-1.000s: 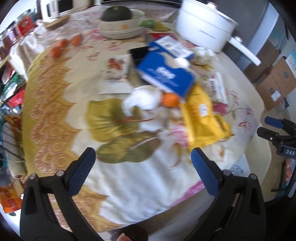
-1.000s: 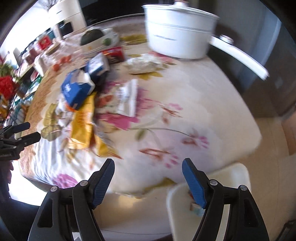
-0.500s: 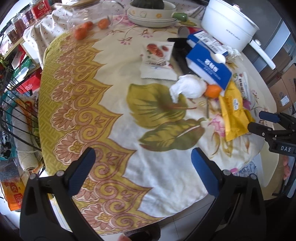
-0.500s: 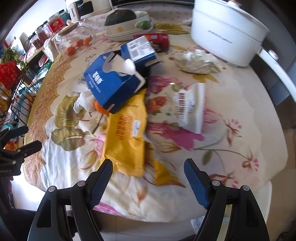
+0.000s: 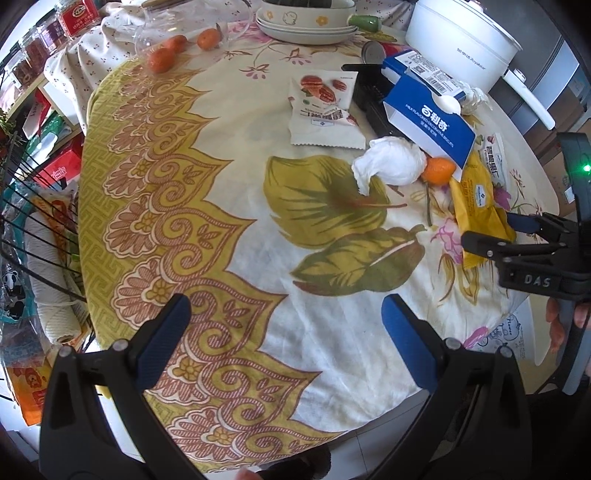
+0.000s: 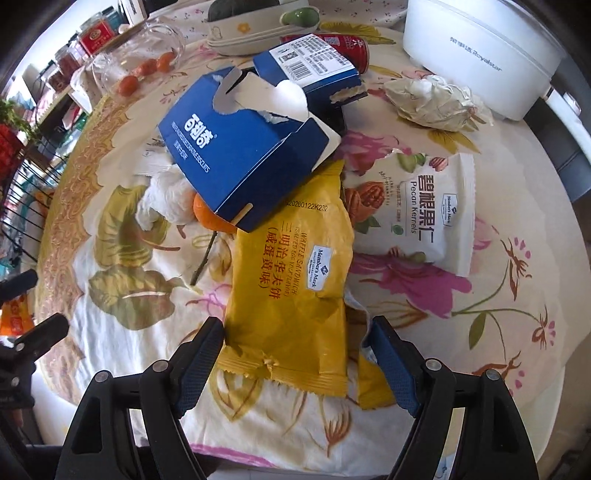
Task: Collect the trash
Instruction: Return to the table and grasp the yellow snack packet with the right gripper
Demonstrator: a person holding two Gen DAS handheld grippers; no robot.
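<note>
A yellow waffle wrapper (image 6: 295, 284) lies on the flowered tablecloth (image 6: 480, 295), its near end between the open jaws of my right gripper (image 6: 295, 347). Behind it sit a torn blue biscuit box (image 6: 240, 155), a white pecan bag (image 6: 424, 210), a white tissue wad (image 6: 166, 199) and crumpled paper (image 6: 436, 103). In the left wrist view the wrapper (image 5: 476, 210), box (image 5: 428, 118), tissue wad (image 5: 391, 162) and another snack bag (image 5: 321, 110) lie far ahead. My left gripper (image 5: 284, 328) is open and empty over the cloth. The right gripper (image 5: 498, 236) shows at the right.
A white pot (image 6: 480, 48) stands at the back right. Stacked bowls (image 5: 306, 22), a red can (image 6: 332, 40), loose oranges (image 5: 166, 55) and a glass jar (image 6: 140, 51) are at the back. A wire rack (image 5: 33, 229) stands left of the table.
My right gripper has swung left and come in close, so the yellow wrapper's end now lies between its jaws. My left gripper has pulled back and left, showing more cloth.
</note>
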